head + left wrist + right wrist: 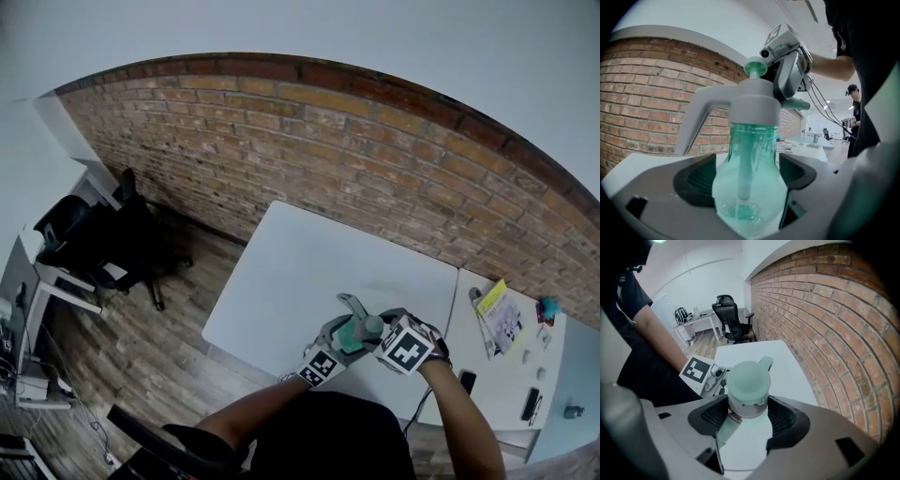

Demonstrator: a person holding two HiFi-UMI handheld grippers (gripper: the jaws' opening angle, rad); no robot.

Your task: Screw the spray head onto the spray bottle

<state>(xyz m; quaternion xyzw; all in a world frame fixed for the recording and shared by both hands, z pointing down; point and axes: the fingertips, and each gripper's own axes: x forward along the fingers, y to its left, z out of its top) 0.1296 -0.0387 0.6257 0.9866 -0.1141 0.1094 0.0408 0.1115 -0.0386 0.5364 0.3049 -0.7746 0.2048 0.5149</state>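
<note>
Spray bottle (750, 187) is held upright btwn the pads of the left gripper (750, 176). The pads are pressed on its wide green belly at both sides, so the jaws are set fairly wide. Spray head (747, 390) is seated on the bottle neck and is clamped at its grey collar by the right gripper (747, 414), w/ a pad at each side. The green knob is seen on top and the lever is pointed to the far side. Left gripper is held approx. level at the near left; right gripper is pointed steeply down from above. Bottle is positioned over the near part of the white table (300, 272), w/ the brick wall (375, 141) at the far side.
</note>
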